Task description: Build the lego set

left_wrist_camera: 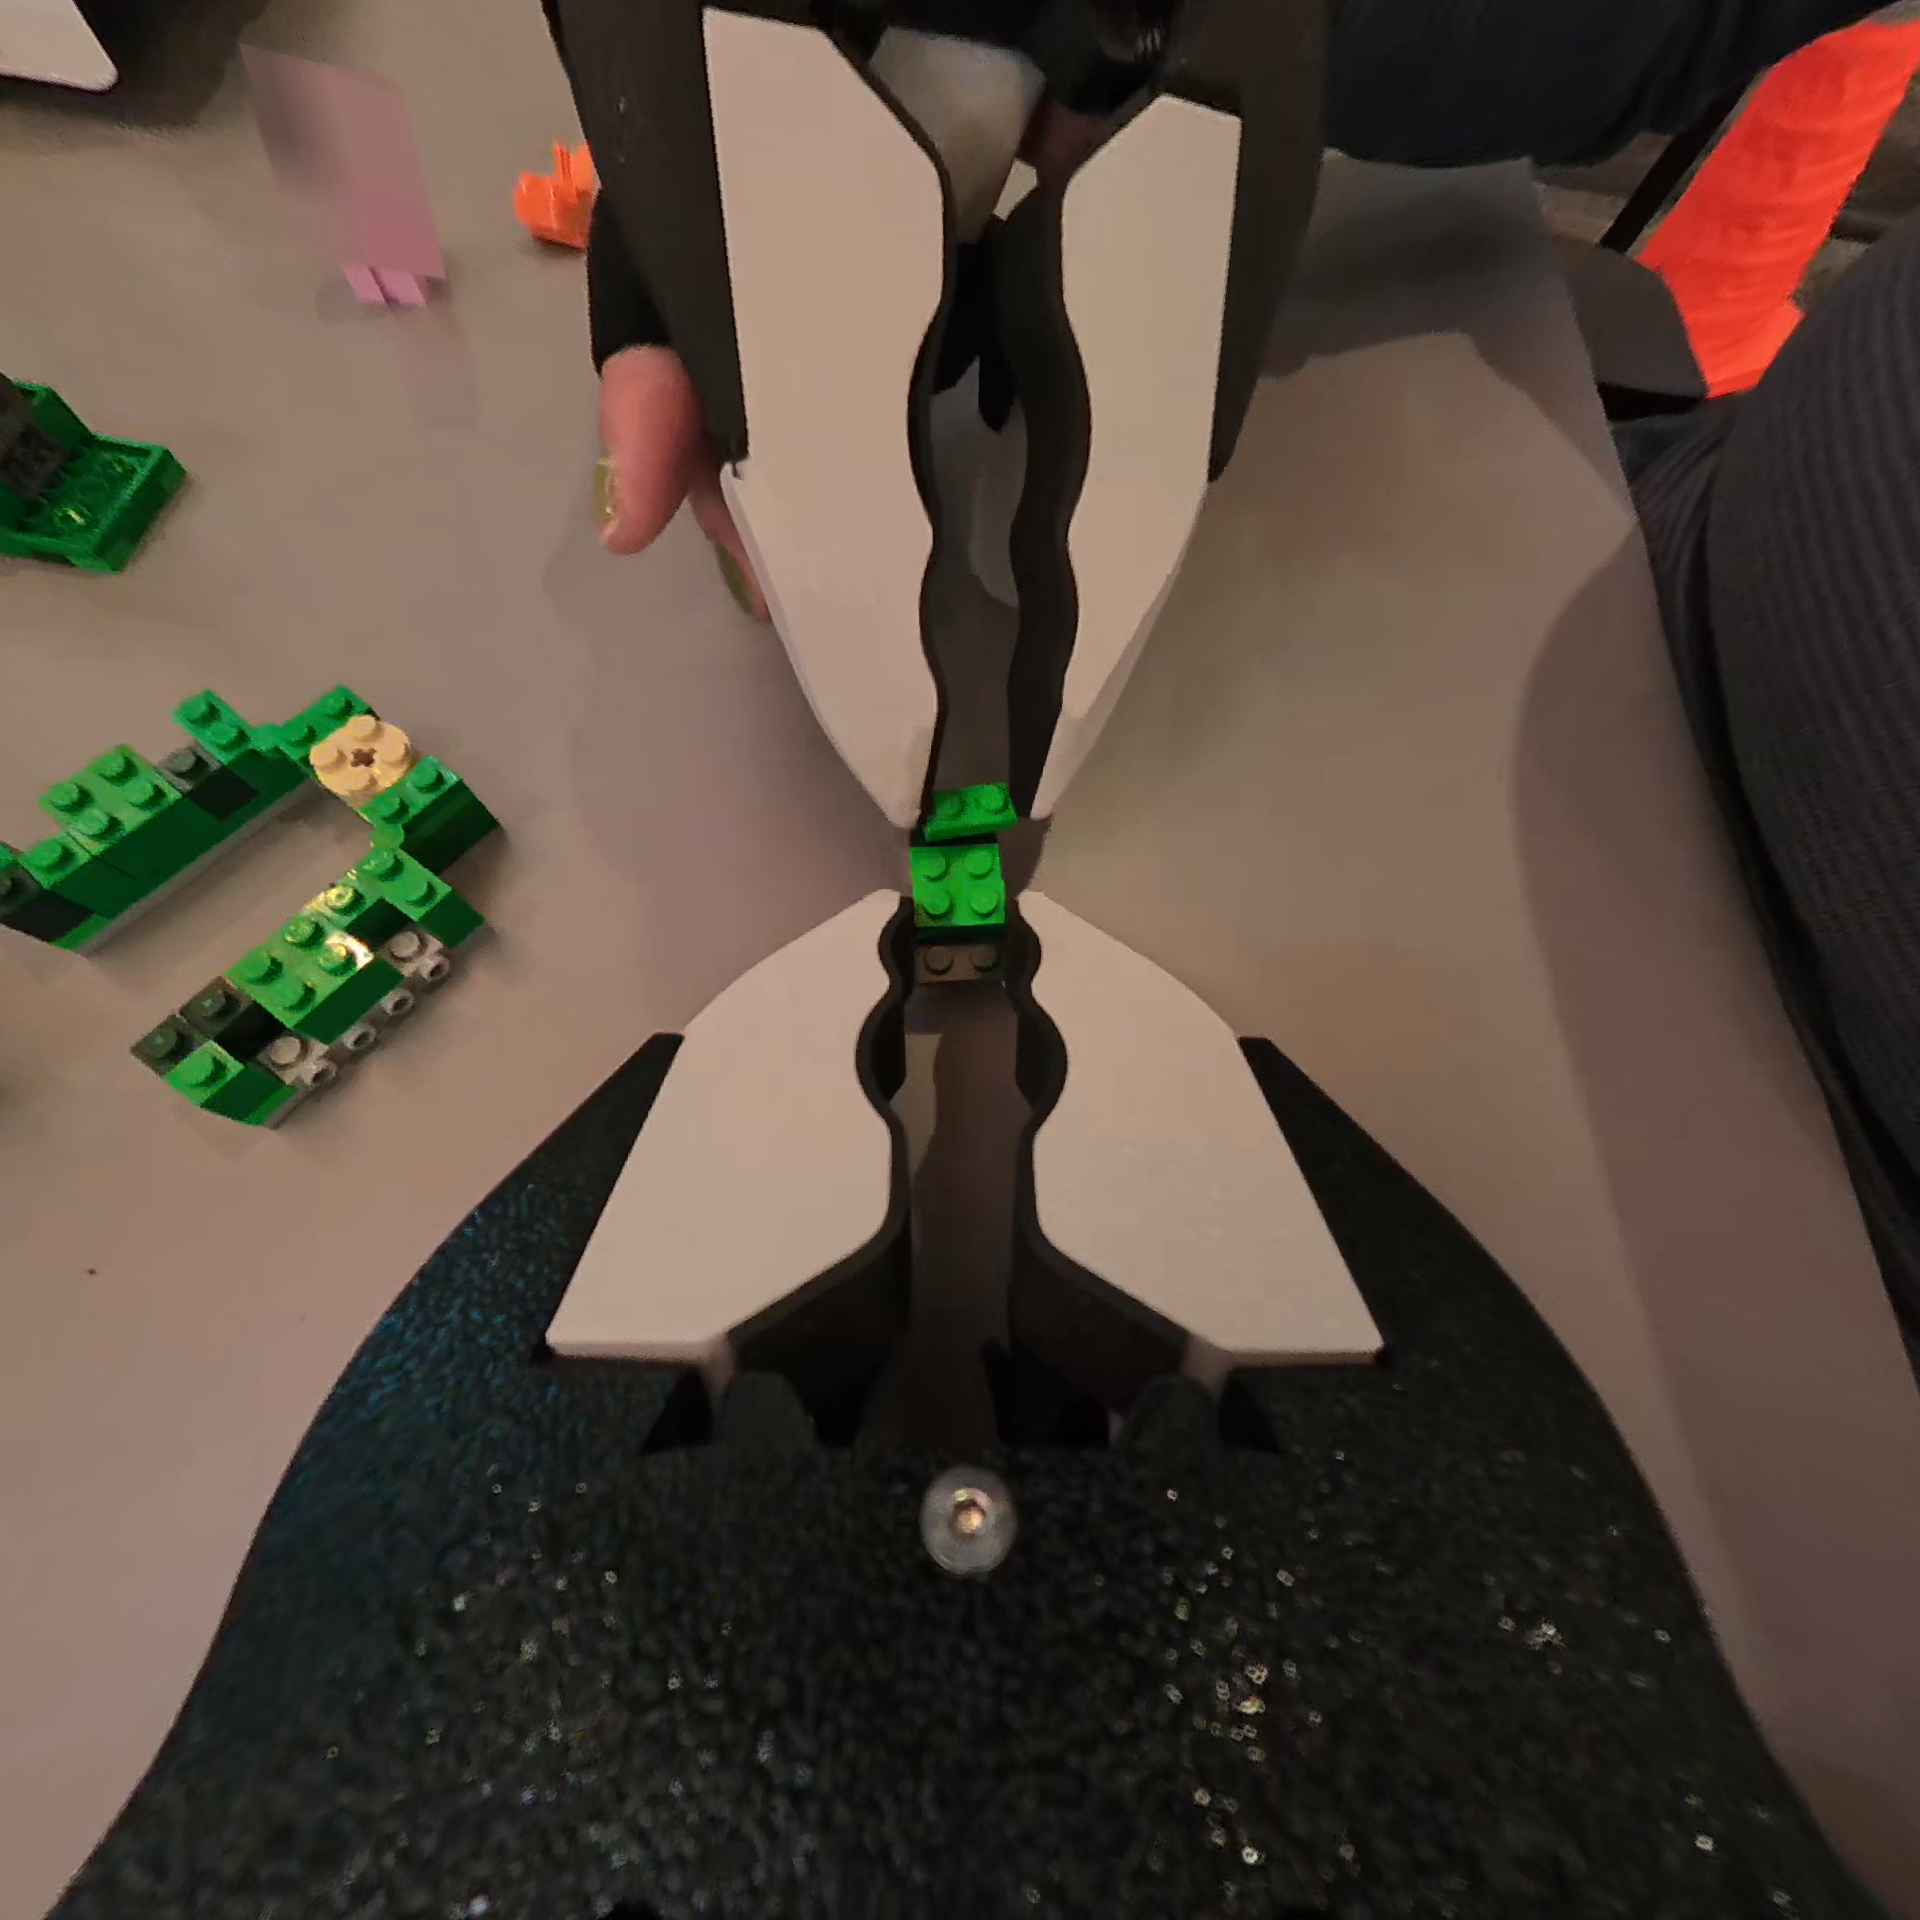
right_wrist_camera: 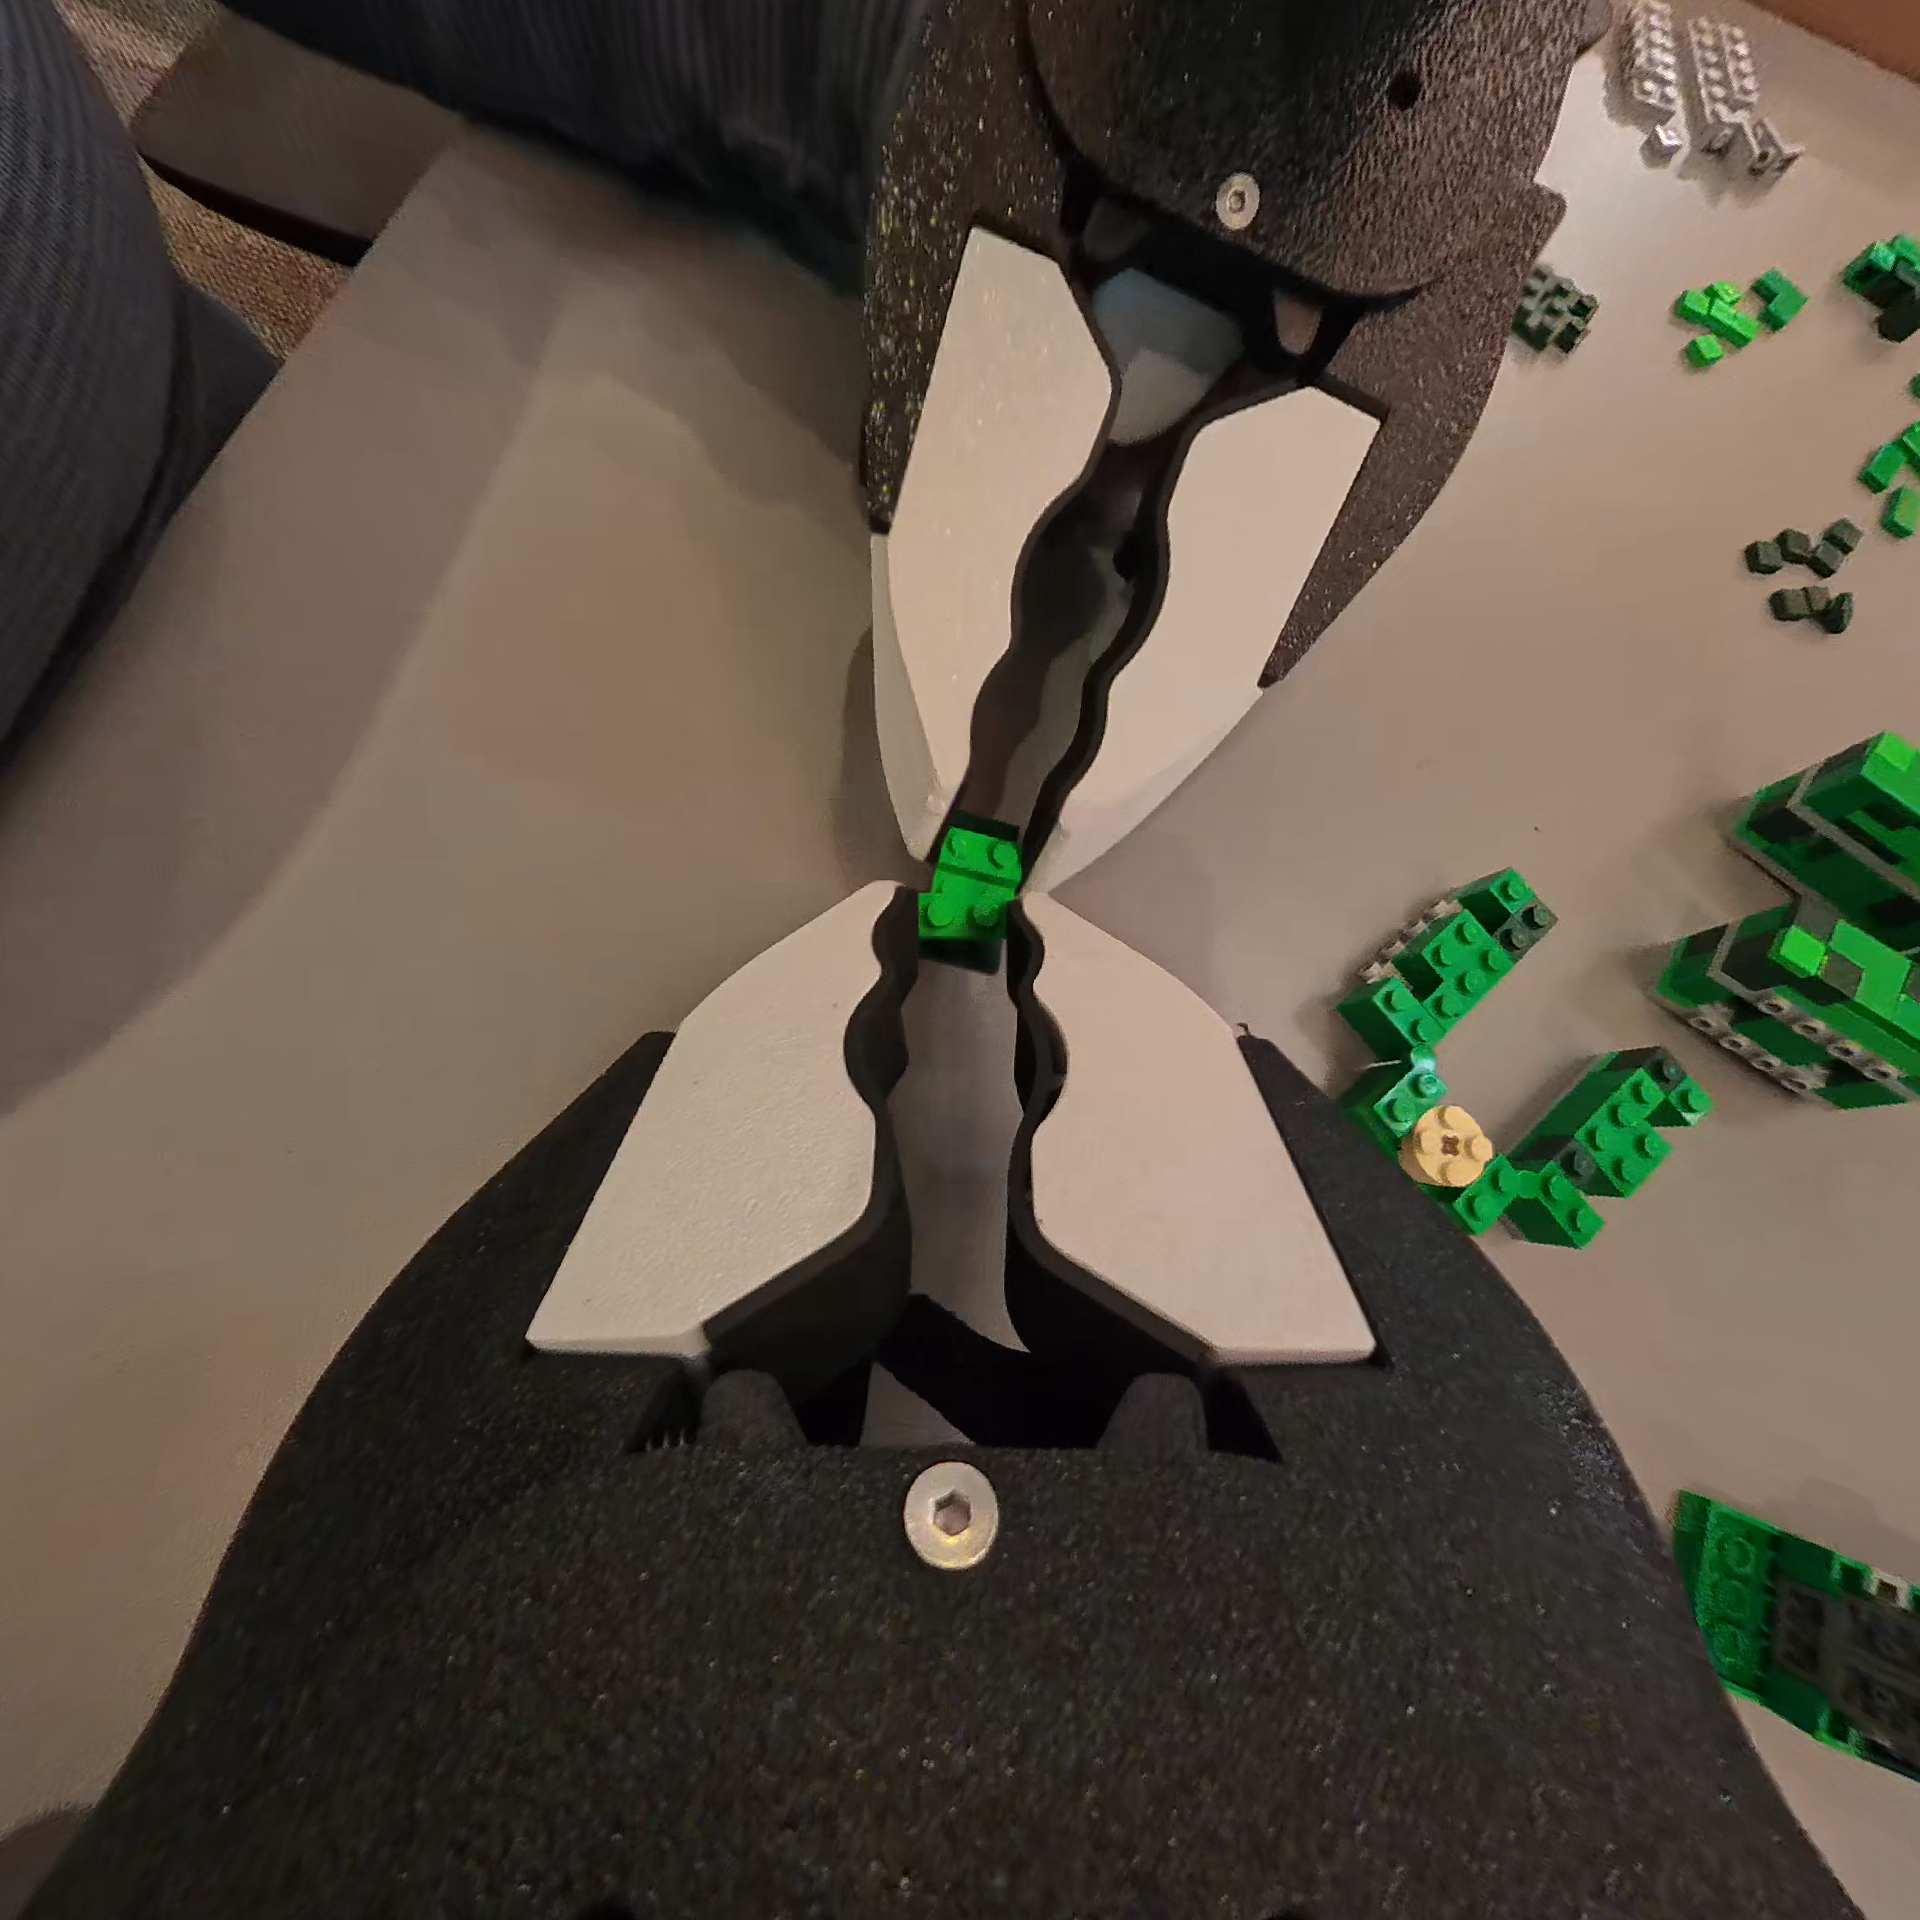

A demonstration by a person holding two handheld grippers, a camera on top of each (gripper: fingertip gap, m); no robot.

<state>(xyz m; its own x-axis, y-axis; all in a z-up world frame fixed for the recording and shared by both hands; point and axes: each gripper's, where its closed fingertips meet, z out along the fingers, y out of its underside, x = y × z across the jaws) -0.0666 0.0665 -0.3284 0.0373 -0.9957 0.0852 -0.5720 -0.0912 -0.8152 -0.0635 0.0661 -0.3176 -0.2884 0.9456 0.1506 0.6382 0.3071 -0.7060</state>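
- Left gripper point(left_wrist_camera: 961, 914): jaws nearly closed, pinching a small green-and-grey brick stack point(left_wrist_camera: 958, 896).
- Right gripper point(right_wrist_camera: 966, 920): jaws nearly closed on a green plate point(right_wrist_camera: 966, 914), tip to tip with the left gripper.
- Green plate: touching the brick stack, tilted, apparently not seated.
- Step, as judged: joining the plate to the stack in mid-air.
- Next move calls for squaring studs, then pressing the two together.
- Partly built green assembly point(left_wrist_camera: 281, 894): on the table point(left_wrist_camera: 1299, 935), well apart from the stack, on the left gripper's left.
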